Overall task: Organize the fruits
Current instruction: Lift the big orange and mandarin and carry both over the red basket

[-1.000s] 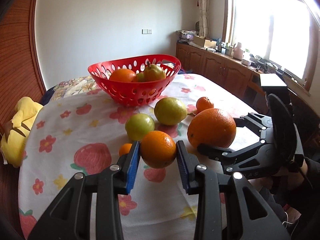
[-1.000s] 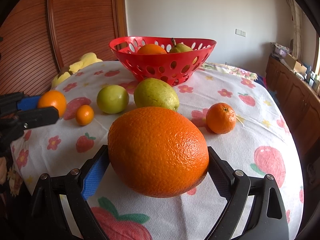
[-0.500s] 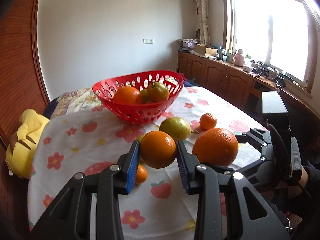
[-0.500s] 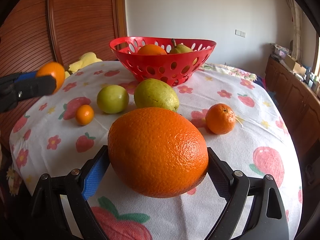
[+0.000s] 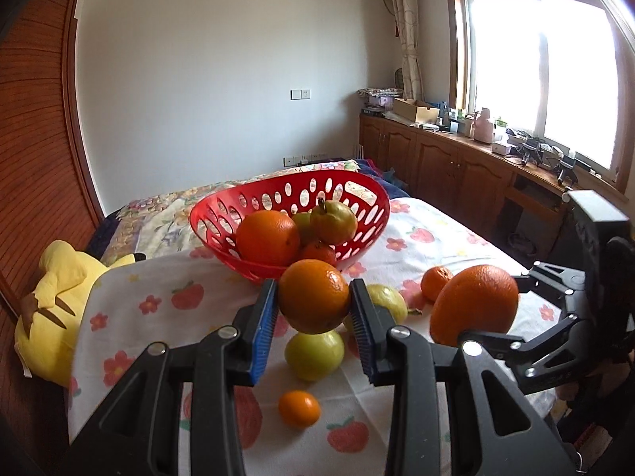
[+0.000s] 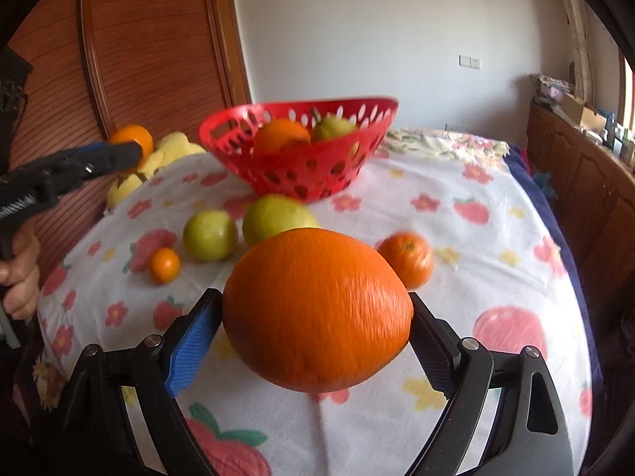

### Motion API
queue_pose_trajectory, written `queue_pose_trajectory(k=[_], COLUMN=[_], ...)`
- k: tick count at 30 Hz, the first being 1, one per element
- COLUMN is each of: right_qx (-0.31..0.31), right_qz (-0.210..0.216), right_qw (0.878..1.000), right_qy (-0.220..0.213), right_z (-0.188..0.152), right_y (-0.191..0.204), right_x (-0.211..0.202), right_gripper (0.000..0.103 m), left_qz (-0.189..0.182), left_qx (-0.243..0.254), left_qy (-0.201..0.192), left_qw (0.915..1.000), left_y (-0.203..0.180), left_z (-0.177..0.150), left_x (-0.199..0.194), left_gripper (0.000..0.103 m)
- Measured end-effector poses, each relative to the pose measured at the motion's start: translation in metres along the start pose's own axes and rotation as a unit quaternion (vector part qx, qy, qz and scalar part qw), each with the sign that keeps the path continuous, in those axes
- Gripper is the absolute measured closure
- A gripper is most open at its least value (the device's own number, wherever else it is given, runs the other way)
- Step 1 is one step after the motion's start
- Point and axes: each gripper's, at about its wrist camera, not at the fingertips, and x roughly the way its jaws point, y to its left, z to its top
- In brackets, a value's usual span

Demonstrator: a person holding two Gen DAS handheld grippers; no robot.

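**Both oranges lifted higher, nearer the basket**

Raised since a second ago: left gripper (image 5: 313, 309) now well above the tablecloth (image 5: 131, 317), clamped on a small orange (image 5: 313, 295) held just short of the red basket (image 5: 222, 206). Right gripper (image 6: 313, 341) pinching a large orange (image 6: 317, 309), also off the cloth, to the right of the left one. Already in the basket: an orange (image 5: 266, 237), a pear (image 5: 333, 220), more fruit beneath. Left on the cloth: two green fruits (image 6: 210, 235), a tiny mandarin (image 6: 164, 264), a tangerine (image 6: 408, 256). Yellow plush toy (image 5: 59, 297) beside the table edge.
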Motion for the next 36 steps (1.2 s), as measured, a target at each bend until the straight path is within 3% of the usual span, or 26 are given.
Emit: queue_pose_trajectory(k=[26,36], right_qx=[-0.044,-0.064], right_qz=[0.037,0.048], right_qw=[0.997,0.996], right_qy=[-0.046,-0.033], right_z=[0.107,0.131], right_y=[-0.008,0.000], right_x=[0.019,0.050], right_gripper=[0.012,0.012], left_qz=[-0.021,-0.011], left_qx=[-0.033,-0.035], left_qy=[0.033,0.037], left_qw=[0.9987,0.9986], left_y=[0.034,0.044], left_z=[0.041,0.050], left_x=[0.080,0.096], left_gripper=[0.068,0.068])
